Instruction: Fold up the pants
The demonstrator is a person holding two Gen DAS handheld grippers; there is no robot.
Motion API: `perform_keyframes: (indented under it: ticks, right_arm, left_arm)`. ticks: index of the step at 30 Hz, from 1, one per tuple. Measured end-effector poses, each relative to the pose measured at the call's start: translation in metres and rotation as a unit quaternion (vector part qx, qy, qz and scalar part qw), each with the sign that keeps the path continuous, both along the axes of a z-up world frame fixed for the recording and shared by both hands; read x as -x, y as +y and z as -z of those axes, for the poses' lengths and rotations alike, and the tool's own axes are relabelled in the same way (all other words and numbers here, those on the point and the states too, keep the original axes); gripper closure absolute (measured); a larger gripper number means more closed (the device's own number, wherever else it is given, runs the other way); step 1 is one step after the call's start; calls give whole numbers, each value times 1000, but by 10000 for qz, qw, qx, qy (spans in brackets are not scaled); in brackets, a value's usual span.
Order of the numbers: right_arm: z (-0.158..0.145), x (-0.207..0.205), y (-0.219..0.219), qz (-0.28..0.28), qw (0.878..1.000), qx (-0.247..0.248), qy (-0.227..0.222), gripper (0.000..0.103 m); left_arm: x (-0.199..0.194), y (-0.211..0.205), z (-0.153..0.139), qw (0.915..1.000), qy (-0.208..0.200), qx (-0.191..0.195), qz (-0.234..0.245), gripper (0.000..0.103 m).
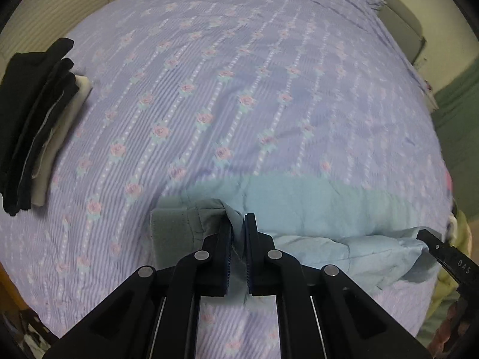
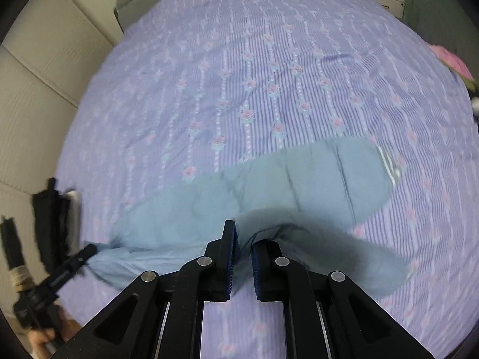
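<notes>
Black fingers of the left tool (image 1: 238,251) pinched a fold of the light blue pants (image 1: 314,209) low in the frame, and the right tool (image 2: 242,266) likewise clamped cloth between nearly closed jaws. Together they held one edge raised, apparently to carry it over the rest lying flat on the bed (image 1: 224,74); dark folded clothes (image 1: 33,119) sat at far left.

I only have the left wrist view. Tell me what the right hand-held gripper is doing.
Observer: The right hand-held gripper is pinching a raised fold of the blue pants.
Operator: Report where the pants end on that side.
Observer: They end lying flat on the bedspread, at an edge with white stripes.
</notes>
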State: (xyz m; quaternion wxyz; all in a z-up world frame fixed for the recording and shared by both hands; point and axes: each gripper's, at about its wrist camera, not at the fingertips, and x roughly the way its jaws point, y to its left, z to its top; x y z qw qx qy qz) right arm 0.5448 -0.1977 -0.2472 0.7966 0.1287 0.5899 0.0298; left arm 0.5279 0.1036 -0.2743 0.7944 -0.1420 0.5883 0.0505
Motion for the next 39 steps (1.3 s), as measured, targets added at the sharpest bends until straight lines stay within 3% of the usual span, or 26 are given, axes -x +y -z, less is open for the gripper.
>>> perform_keyframes:
  ticks: [8, 11, 13, 14, 16, 17, 20, 22, 28, 33, 39]
  right_arm:
    - [33, -39, 13, -51, 9989, 409, 209, 90]
    - [32, -41, 12, 11, 9988, 449, 175, 74]
    - [22, -36, 12, -1, 9983, 579, 2, 63]
    - [18, -35, 11, -26, 9982, 603, -68, 58]
    - [5, -20, 9, -174, 9975, 641, -261, 55]
    - [-1, -16, 8, -242, 9967, 691, -358, 52]
    - [-23, 0, 3, -359, 9940, 775, -682, 46]
    - [-40, 7, -1, -438, 9910, 863, -922, 41]
    - [-83, 34, -27, -523, 9834, 971, -1443, 33]
    - [-72, 59, -69, -418, 9828, 1092, -1430, 32]
    - [-33, 72, -129, -38, 9900, 944, -1045, 32]
  left_arm:
    - [-38, -9, 30, 9982, 332, -452, 221, 91]
    - [-46, -11, 34, 9965, 511, -587, 291, 90]
    - [-44, -13, 26, 9958, 459, -741, 286, 83]
    - [-41, -14, 22, 9955, 395, -812, 301, 77]
    - [-31, -23, 2, 9888, -4, -1444, 371, 17]
    - [-24, -29, -11, 9835, -383, -1716, 435, 11]
    - [-9, -49, -38, 9660, -975, -2208, 930, 11]
    - [0, -57, -48, 9614, -1064, -2313, 1045, 11]
    - [34, -86, -59, 9664, -1174, -1792, 1423, 11]
    - [48, -125, -50, 9658, -1101, -1428, 1862, 11]
    - [51, -164, -36, 9666, -1088, -1352, 1887, 12]
